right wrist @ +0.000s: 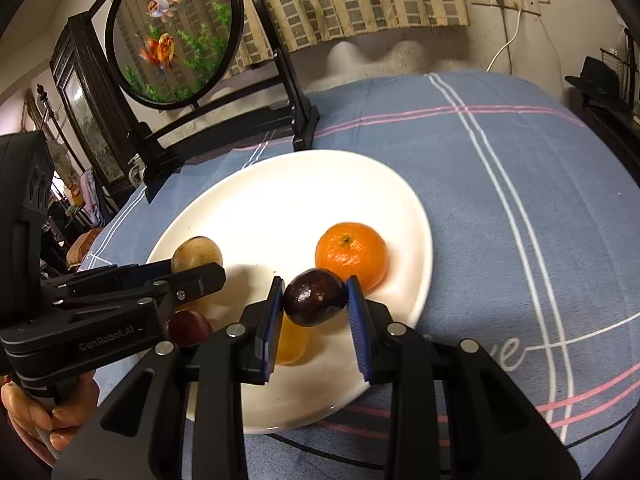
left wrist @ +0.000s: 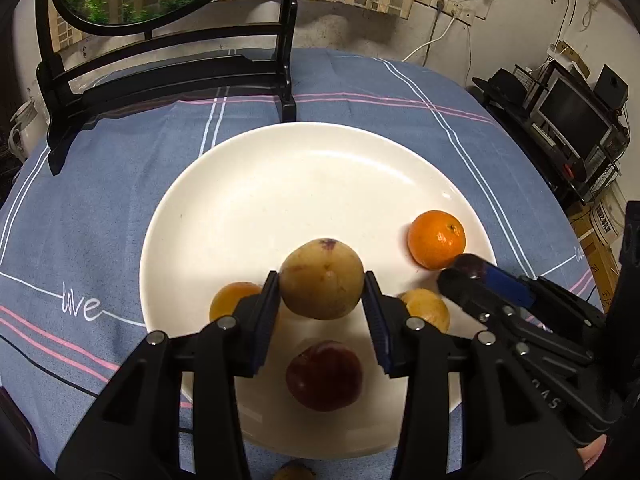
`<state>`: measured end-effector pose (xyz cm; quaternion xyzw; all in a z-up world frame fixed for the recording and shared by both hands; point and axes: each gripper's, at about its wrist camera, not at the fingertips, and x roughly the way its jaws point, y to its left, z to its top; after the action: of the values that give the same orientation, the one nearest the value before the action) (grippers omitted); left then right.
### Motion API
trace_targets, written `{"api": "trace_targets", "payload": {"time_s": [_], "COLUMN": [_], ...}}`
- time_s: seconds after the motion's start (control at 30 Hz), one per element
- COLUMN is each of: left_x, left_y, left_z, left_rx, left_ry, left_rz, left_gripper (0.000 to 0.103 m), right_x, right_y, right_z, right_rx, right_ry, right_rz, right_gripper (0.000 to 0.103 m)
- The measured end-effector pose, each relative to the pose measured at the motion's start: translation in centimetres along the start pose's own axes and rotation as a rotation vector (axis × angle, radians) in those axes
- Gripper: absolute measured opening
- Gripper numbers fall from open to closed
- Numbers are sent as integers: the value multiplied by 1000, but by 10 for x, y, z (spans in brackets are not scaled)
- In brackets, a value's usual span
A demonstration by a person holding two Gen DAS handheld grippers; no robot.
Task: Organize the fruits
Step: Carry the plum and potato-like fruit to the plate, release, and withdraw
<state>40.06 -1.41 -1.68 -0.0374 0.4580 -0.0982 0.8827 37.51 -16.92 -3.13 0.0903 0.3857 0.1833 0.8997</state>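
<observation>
Red fruit [left wrist: 324, 376] lies under tan fruit [left wrist: 322, 278], tangerine [left wrist: 436, 239] beside.

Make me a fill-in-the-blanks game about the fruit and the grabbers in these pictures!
1. The left gripper holds a ____ fruit.
2. The right gripper is shut on a dark ____ fruit.
3. The orange rests on the white ____.
4. The tablecloth is mostly ____ with pink and white stripes.

Missing words: tan; purple; plate; blue
</observation>
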Motion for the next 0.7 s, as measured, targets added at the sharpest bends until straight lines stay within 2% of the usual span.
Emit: {"api": "trace_targets", "payload": {"time_s": [0.07, 0.13, 0.2, 0.3, 0.43, 0.47, 0.5, 0.53, 0.7], "left_x": [1, -2, -10, -22, -52, -59, -66, -75, -104], "left_y": [-1, -4, -5, -4, -9, -11, -12, -13, -5], "left_z": [0, -1, -1, -1, -10, -14, -20, -29, -70], "left_rx": [1, 7, 9, -7, 13, 24, 33, 45, 72], "left_ry": [-3, -10, -32, -55, -135, -153, -170, -189, -244], "left_rz": [5, 9, 31, 40, 91, 107, 120, 130, 121], "left_gripper": [44, 50, 54, 66, 80, 88, 91, 93, 97], "right_x": [1, -2, -5, -14, -35, -39, -45, -51, -78], "right_y": [1, 3, 3, 3, 9, 11, 14, 16, 32], "right_z": [-2, -2, 0, 1, -3, -4, -7, -9, -29], "right_rx": [1, -4, -7, -3, -26, -34, -42, -47, -116], "right_ry": [3, -3, -20, -33, -67, -72, -77, -84, -127], "right_rz": [6, 1, -4, 2, -15, -22, -25, -21, -34], "right_gripper": [36, 47, 49, 50, 51, 51, 53, 57, 63]}}
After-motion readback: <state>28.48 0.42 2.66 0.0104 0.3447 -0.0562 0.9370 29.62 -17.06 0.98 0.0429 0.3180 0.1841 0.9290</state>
